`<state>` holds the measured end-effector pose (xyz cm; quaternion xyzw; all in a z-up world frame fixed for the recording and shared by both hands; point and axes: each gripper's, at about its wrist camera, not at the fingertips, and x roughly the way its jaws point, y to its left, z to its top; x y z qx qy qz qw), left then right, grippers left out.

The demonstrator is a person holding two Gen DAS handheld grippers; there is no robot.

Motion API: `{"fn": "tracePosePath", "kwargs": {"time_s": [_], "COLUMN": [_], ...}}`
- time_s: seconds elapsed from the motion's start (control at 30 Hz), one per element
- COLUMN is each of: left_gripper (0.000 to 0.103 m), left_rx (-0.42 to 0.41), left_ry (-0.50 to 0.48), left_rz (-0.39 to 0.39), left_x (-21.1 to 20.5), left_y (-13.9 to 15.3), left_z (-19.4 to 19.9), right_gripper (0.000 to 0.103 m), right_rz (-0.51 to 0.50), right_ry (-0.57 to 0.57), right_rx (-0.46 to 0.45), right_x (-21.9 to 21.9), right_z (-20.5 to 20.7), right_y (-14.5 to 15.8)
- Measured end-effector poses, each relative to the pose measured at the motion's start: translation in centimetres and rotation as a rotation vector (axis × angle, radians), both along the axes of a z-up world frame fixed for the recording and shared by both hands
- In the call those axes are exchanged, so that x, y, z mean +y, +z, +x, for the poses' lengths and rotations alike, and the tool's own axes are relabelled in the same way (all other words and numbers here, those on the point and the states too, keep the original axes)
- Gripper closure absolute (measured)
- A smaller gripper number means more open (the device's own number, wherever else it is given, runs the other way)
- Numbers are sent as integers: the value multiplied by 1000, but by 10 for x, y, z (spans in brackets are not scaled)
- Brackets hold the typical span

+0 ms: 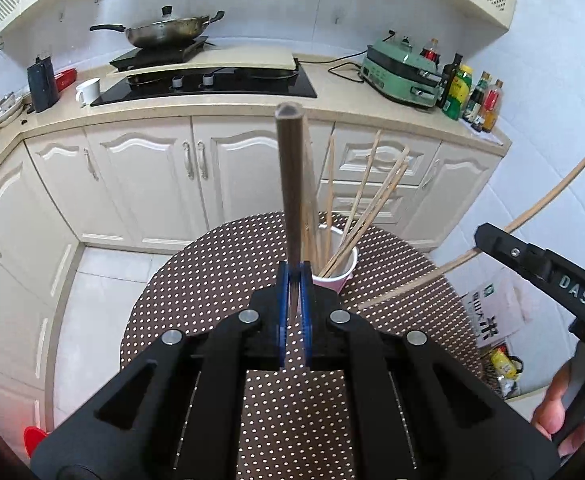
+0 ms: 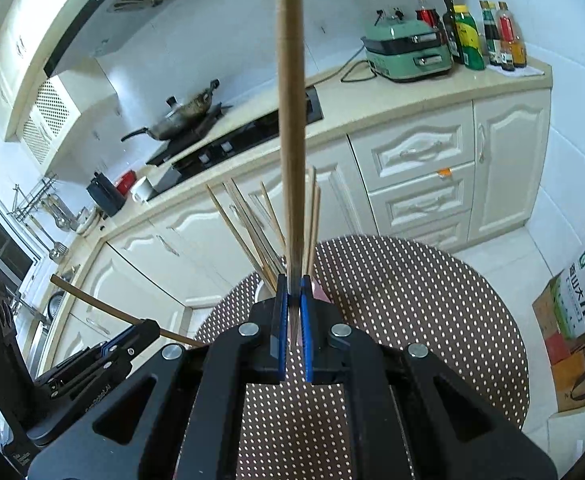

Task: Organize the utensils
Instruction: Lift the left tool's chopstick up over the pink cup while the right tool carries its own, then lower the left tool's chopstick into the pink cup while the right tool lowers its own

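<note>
Left wrist view: our left gripper (image 1: 295,280) and right gripper (image 2: 293,292) each clench one chopstick (image 1: 290,184) above the cup (image 1: 338,270); thin grips could let either twist and miss.

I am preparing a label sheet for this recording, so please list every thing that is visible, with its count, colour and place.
chopstick: two, brownish wood, one clamped in each gripper
chopsticks: several, pale wood, standing in the cup
cup: one, white and pink, on the table
table: one, brown with white dots, round
wok: one, metal, on the cooker
mug: one, white, on the counter
green appliance: one, counter right
bottles: several, beside the appliance
left gripper: black and blue, shut
right gripper: black and blue, shut
</note>
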<state>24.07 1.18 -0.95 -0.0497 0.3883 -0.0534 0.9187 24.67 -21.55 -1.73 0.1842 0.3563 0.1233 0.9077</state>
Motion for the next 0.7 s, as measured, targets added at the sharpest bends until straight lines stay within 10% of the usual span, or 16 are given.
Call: {"fn": "tracePosePath", "kwargs": {"time_s": [0.7], "left_gripper": [97], "left_rx": [-50], "left_ry": [-44], "left_rz": [-25], "left_x": [-3], "left_y": [30], "left_z": [46], "right_gripper": [98], "right_rz": [-33], "right_ry": [13], "right_rx": [-1], "right_x": [11], "right_z": [50], "right_y": [3]}}
